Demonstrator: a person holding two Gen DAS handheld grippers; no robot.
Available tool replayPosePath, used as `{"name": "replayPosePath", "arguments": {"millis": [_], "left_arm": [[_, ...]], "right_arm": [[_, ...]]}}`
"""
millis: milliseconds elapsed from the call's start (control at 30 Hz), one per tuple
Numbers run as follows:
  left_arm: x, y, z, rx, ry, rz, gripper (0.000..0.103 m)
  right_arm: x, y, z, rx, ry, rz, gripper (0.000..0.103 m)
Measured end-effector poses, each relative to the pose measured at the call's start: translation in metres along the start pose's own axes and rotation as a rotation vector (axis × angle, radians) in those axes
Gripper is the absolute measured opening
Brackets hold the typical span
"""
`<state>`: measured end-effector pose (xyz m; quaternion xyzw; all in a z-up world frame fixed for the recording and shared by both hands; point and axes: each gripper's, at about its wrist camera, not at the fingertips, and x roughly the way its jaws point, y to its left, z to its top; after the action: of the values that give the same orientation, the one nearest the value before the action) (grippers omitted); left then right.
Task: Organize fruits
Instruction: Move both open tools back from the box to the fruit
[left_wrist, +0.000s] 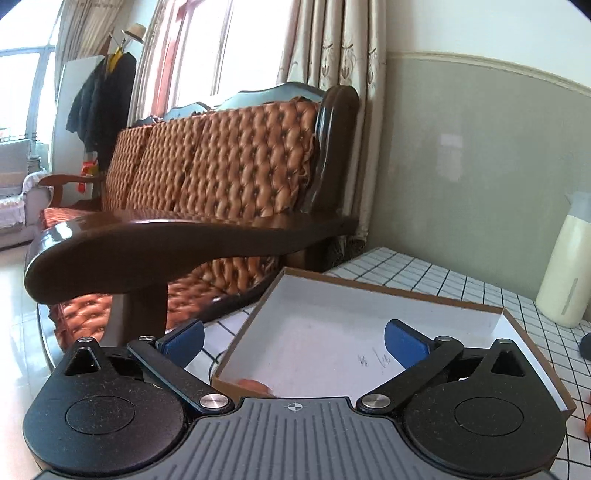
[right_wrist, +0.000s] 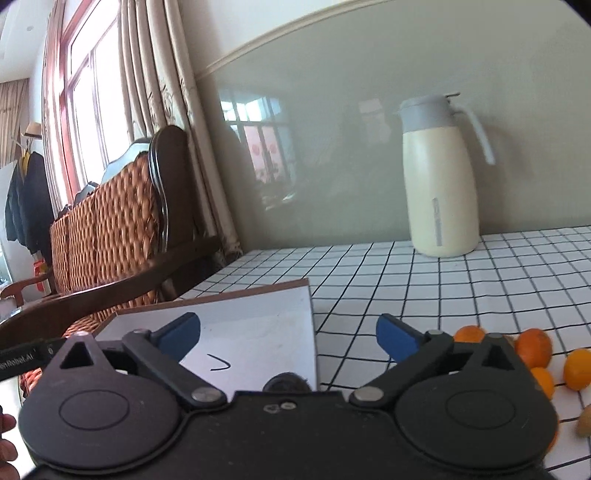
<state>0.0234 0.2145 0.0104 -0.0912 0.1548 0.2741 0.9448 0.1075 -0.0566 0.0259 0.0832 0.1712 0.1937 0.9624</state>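
A shallow brown box with a white inside (left_wrist: 332, 317) lies on the checked tablecloth at the table's left end. An orange fruit (left_wrist: 255, 384) shows at its near left corner, partly hidden by my left gripper (left_wrist: 293, 341), which is open and empty above the box. In the right wrist view my right gripper (right_wrist: 288, 334) is open and empty above the box's right edge (right_wrist: 258, 317). Several oranges (right_wrist: 533, 347) lie on the cloth to its right, with a brownish fruit (right_wrist: 584, 421) at the frame edge. A dark round thing (right_wrist: 286, 382) sits just under the gripper.
A cream thermos jug (right_wrist: 441, 177) with a grey lid stands at the back by the wall, also seen in the left wrist view (left_wrist: 567, 266). A wooden sofa with a brown quilted back (left_wrist: 207, 177) stands close to the table's left edge.
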Motion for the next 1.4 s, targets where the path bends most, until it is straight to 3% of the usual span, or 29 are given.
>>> {"name": "replayPosePath", "arguments": {"millis": [200, 400, 833, 1400], "left_arm": [[0.002, -0.006, -0.001, -0.019, 0.043, -0.035, 0.103], [0.003, -0.018, -0.006, -0.005, 0.074, -0.044, 0.103], [-0.009, -0.045, -0.014, 0.062, 0.073, -0.078, 0.103], [-0.039, -0.128, -0.031, 0.196, 0.054, -0.279, 0.103]], "right_arm": [[-0.007, -0.013, 0.000, 0.020, -0.002, -0.036, 0.097], [-0.006, -0.020, -0.008, 0.054, 0.069, -0.026, 0.097], [-0.028, -0.023, -0.013, -0.043, 0.059, -0.053, 0.097], [-0.067, -0.080, -0.014, 0.009, 0.064, -0.177, 0.097]]}}
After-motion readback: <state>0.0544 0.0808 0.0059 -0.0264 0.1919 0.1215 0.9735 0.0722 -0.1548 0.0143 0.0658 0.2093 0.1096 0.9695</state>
